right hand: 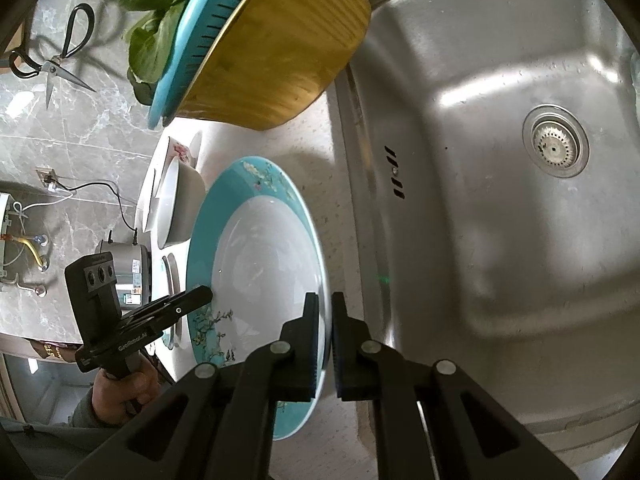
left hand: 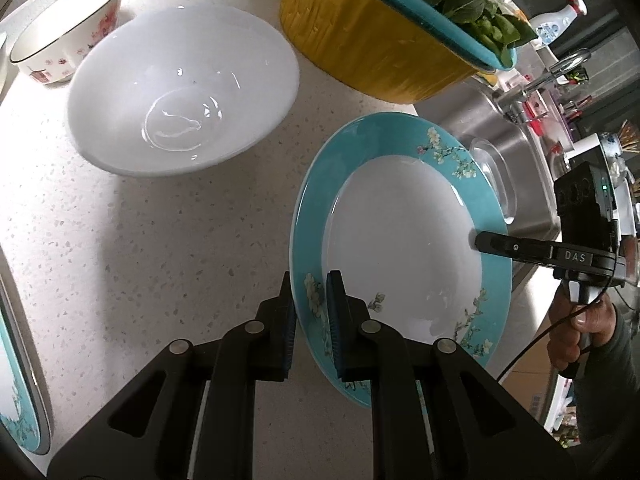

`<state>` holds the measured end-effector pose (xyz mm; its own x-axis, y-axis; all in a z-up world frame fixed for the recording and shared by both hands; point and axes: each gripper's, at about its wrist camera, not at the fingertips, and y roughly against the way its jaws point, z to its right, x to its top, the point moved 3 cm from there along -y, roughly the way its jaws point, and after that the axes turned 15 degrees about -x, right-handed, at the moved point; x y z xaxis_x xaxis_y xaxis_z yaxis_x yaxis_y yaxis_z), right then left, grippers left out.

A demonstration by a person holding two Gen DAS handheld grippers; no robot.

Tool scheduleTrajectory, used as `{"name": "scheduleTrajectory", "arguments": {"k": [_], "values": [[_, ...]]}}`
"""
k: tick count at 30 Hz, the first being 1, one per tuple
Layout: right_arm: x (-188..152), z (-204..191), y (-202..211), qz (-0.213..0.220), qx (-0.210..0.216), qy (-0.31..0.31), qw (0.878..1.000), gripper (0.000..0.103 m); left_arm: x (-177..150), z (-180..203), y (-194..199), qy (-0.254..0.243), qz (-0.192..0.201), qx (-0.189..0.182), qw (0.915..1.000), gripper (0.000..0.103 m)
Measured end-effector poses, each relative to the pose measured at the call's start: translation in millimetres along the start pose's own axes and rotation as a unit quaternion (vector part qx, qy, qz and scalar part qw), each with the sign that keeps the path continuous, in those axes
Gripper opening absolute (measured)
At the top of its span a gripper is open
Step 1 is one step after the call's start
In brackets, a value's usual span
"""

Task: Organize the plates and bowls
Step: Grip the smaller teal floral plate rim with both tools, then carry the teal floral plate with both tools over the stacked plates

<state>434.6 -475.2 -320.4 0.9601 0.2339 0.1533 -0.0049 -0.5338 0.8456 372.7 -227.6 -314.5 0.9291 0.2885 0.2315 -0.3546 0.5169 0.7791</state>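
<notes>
A teal-rimmed plate (left hand: 400, 240) with a white centre and blossom pattern is held above the speckled counter (left hand: 140, 260), close to the sink. My left gripper (left hand: 312, 304) is shut on its near rim, one pad on each face. My right gripper (right hand: 325, 324) is shut on the opposite rim of the same plate (right hand: 264, 264), and appears from the side as the right gripper (left hand: 480, 240) in the left wrist view. A large white bowl (left hand: 180, 88) sits on the counter behind. A small bowl with red flowers (left hand: 64, 36) stands at the far left.
A yellow basin (left hand: 368, 40) with a teal colander of greens stands behind the plate. The steel sink (right hand: 500, 200) lies to the right, with a clear glass dish (left hand: 492, 176) inside. Another teal plate (left hand: 20, 380) shows at the left edge. Scissors (right hand: 52, 64) hang on the wall.
</notes>
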Motion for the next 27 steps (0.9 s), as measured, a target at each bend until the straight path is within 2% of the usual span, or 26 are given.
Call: {"name": "scheduleTrajectory", "arguments": {"k": [13,27], "values": [[-11.0,-29.1,6.9,0.001,0.01,0.014,1.0,0.008,-17.4,-6.6,45.9,0.006,0.018,0.002,0.9998,0.012],[-24.5,-107.1,-1.0,-0.011,0.024,0.063,0.998,0.009,-55.1,-50.1,141.6,0.032,0.063,0.012,0.9975,0.012]]}}
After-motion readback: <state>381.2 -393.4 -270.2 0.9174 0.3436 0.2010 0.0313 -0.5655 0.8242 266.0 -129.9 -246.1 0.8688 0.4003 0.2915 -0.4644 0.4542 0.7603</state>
